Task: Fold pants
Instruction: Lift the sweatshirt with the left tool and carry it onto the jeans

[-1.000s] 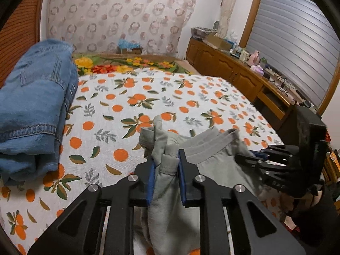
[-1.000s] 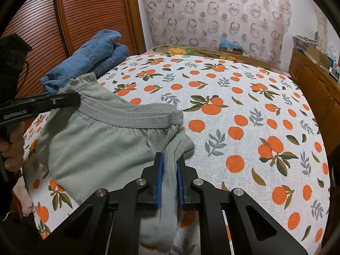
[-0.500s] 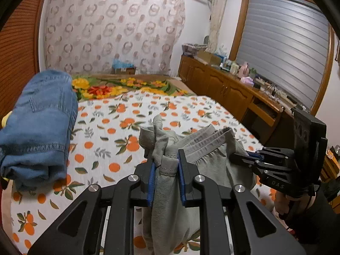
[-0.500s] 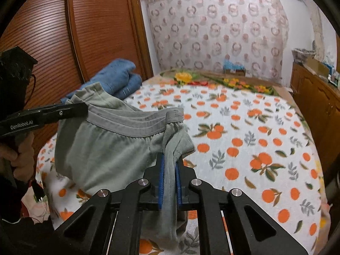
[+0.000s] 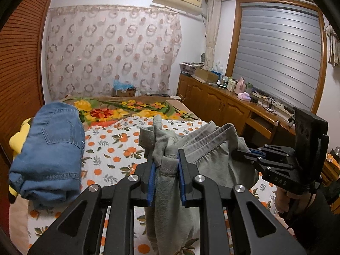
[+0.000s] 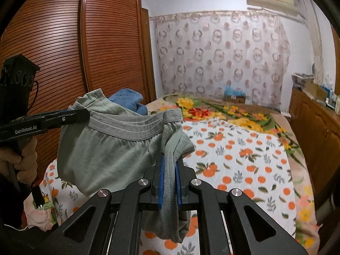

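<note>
left claw point(image 5: 165, 171) and right claw point(image 6: 169, 173) clamped on grey pants point(image 6: 102, 148) waistband | lifted over bed point(image 6: 244, 161) | no fold made yet

Two handheld grippers are raised side by side at about the same height, both pointing toward the far end of the room. The left gripper point(image 5: 165, 171) has its jaws drawn close together, blue pads point(image 5: 151, 182) pressing on a bunched fold of the gray pants point(image 5: 170, 193). The right gripper point(image 6: 169, 175) is likewise nearly closed, clamping gray fabric between its blue pads point(image 6: 162, 179). In the right wrist view, a bare left hand point(image 6: 25, 159) wraps around the left gripper's handle at the left edge. In the left wrist view, the right hand point(image 5: 283, 201) grips its handle at the right edge, partly hidden.
</note>
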`<state>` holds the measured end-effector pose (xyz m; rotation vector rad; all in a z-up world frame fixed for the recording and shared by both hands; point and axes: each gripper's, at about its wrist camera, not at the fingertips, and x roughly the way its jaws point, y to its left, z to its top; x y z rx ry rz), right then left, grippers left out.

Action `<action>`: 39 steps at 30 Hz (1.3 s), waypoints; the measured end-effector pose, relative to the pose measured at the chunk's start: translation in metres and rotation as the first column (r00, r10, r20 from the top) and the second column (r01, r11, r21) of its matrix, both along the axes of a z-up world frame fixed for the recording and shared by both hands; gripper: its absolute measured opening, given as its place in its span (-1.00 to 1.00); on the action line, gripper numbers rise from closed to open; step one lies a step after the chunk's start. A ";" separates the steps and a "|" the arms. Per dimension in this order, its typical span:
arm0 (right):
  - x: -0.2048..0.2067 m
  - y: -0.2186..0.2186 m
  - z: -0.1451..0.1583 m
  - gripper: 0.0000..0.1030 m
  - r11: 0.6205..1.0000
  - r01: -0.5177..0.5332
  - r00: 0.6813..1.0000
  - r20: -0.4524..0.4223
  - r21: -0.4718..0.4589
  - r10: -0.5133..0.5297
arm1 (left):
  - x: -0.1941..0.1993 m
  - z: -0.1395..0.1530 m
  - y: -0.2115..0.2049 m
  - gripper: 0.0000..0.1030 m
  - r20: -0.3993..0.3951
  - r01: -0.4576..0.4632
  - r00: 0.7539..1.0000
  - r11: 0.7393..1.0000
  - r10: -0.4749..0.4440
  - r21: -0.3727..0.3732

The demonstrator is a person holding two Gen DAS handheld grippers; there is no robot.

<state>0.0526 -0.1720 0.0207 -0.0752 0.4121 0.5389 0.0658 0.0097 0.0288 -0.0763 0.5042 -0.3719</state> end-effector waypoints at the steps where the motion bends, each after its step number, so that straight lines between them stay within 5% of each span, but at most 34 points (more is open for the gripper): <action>1: 0.000 0.003 0.001 -0.83 1.000 -0.005 1.000 0.004 -0.004 0.005 | 0.001 0.000 0.002 -0.62 0.001 -0.007 1.000 1.000 0.007 0.001; 21: 0.075 0.061 0.032 -0.82 0.981 -0.163 0.984 0.055 -0.102 0.169 | 0.030 0.006 0.069 -0.62 -0.008 -0.182 0.983 0.983 0.182 -0.010; 39: 0.189 0.123 0.045 -0.83 0.945 -0.274 0.949 0.106 -0.177 0.295 | 0.070 0.010 0.141 -0.62 0.022 -0.375 0.927 0.927 0.375 -0.017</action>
